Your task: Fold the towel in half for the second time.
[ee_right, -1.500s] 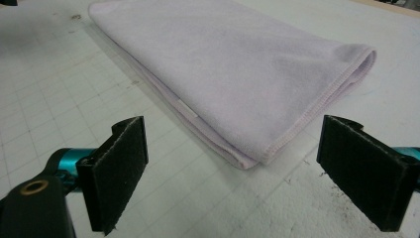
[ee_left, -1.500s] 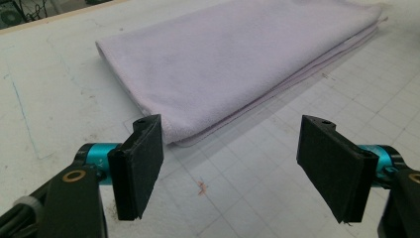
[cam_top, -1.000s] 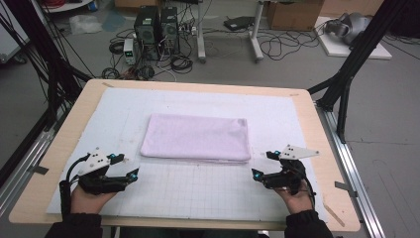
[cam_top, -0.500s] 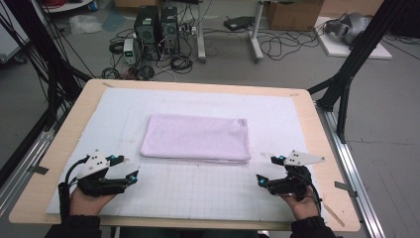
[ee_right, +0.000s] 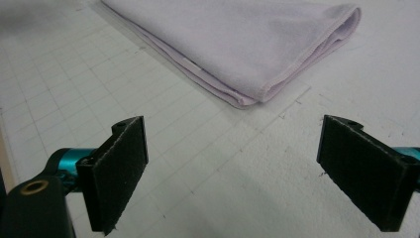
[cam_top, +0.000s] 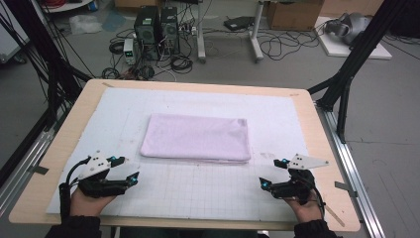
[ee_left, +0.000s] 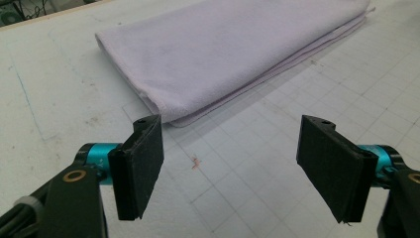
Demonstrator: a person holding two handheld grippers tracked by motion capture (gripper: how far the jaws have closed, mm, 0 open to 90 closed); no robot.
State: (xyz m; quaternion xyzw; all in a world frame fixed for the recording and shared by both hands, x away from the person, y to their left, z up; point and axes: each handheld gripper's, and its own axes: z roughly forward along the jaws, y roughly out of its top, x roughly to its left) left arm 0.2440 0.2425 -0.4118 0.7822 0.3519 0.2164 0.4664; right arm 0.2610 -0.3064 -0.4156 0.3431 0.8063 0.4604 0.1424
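A folded lilac towel (cam_top: 197,138) lies flat in the middle of the white gridded mat (cam_top: 208,188). My left gripper (cam_top: 128,168) rests near the mat's front left, open, its jaws empty and aimed toward the towel's near left corner (ee_left: 163,111). At the front right my right gripper (cam_top: 272,172) is open too, nothing between its jaws, facing the towel's near right corner (ee_right: 247,99). Both stand clear of the towel (ee_left: 233,47), with bare mat (ee_right: 208,163) in between. In the left gripper view its black pads (ee_left: 141,168) stand wide apart over a small red mark.
The mat covers a wooden table (cam_top: 59,148) with black frame legs at both sides. Beyond the far edge, on the floor, stand computer cases (cam_top: 158,25), tangled cables and a cardboard box (cam_top: 292,14). A hand (cam_top: 84,201) holds each gripper at the near edge.
The right gripper has drawn back a little toward the table's near edge. The left gripper and the towel have stayed put.
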